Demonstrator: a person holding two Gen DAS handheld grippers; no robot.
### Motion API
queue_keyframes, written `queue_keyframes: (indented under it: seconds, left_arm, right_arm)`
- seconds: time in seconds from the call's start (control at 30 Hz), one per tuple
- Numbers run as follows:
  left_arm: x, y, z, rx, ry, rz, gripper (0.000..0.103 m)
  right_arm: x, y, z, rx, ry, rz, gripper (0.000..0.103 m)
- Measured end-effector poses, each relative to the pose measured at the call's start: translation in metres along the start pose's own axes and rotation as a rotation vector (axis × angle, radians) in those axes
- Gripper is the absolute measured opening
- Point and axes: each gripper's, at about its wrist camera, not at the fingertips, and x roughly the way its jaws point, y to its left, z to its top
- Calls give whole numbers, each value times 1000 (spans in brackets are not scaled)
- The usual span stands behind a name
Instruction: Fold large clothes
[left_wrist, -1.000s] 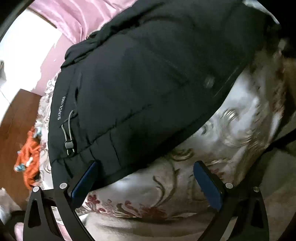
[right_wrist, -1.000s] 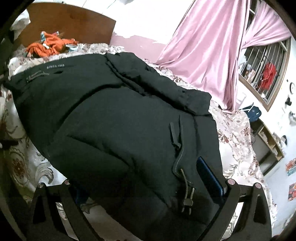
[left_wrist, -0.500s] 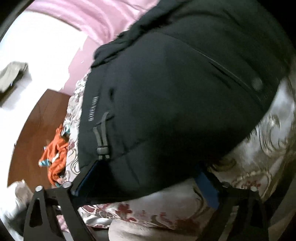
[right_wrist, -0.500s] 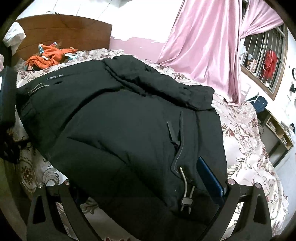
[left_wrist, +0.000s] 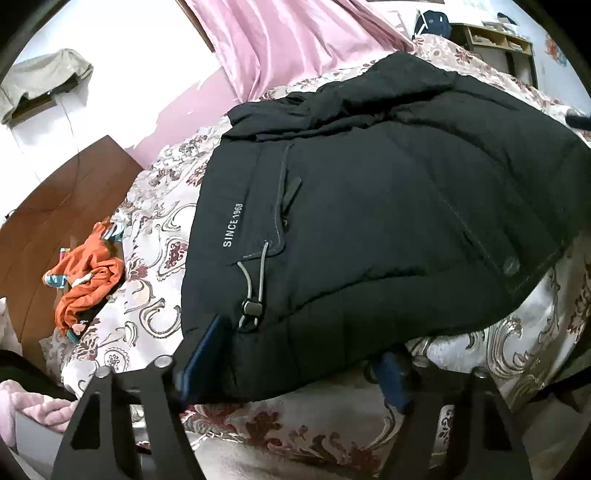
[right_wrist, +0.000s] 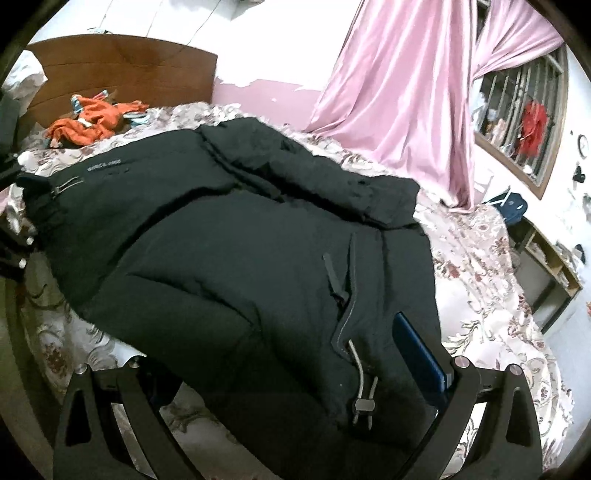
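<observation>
A big black padded jacket (left_wrist: 369, 206) printed "SINCE 1968" lies spread on the floral bed cover (left_wrist: 155, 258). My left gripper (left_wrist: 299, 343) is at its near hem by the drawcord toggle (left_wrist: 251, 306). Its jaws are closing on the hem, one blue pad (left_wrist: 203, 354) on top of the fabric and the other half hidden under it. In the right wrist view the jacket (right_wrist: 240, 251) fills the middle. My right gripper (right_wrist: 280, 354) is shut on the other hem corner: its right pad (right_wrist: 417, 354) lies on the cloth and the left pad is hidden beneath.
An orange garment (right_wrist: 92, 122) lies near the wooden headboard (right_wrist: 122, 62). A pink curtain (right_wrist: 399, 103) hangs behind the bed, with a barred window beside it. A low shelf unit (right_wrist: 546, 266) stands past the bed's right side. Pink fluffy cloth (left_wrist: 29, 406) sits at my lower left.
The left jaws have narrowed around the hem, and the left view has rolled and risen, taking the hem with it. The right gripper has barely moved.
</observation>
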Motion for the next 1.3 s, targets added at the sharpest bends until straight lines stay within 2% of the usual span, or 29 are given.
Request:
queue_keyframes:
  seconds: [0.1,0.2,0.33,0.43,0.53,0.63,0.8,0.9,1.1,1.3]
  left_arm:
    - [-4,-1,7,28,-21,-30,56]
    - [-10,-4,18,92,-70,-10,52]
    - [-11,1,31,81,-71,-34,43]
    - [-16,2,37,80,-90,-46,37]
    - [-24,5,39,74,-120,-48,35]
    - [-29,9,41,48,-140,-49,34]
    - [-28,16,45,4,-144,-55,34]
    - [-30,20,48,-19,-160,-42,36]
    - [-26,29,54,-90,-180,-33,36]
    - [-23,33,60,-121,-157,-53,36]
  right_arm:
    - [12,1,-5,-21,98,41,99]
    - [27,12,-12,-76,203,62,99]
    - [41,36,-19,-205,273,-1,99]
    - [48,49,-23,-296,296,-89,99]
    - [42,46,-18,-295,255,-174,98]
    - [28,25,-7,-200,183,-237,98]
    - [4,-17,7,36,61,-189,97]
    - [-9,-34,14,116,-7,-143,89]
    - [-18,-44,26,122,-70,-157,89]
    - [-16,-48,30,150,-55,-122,86]
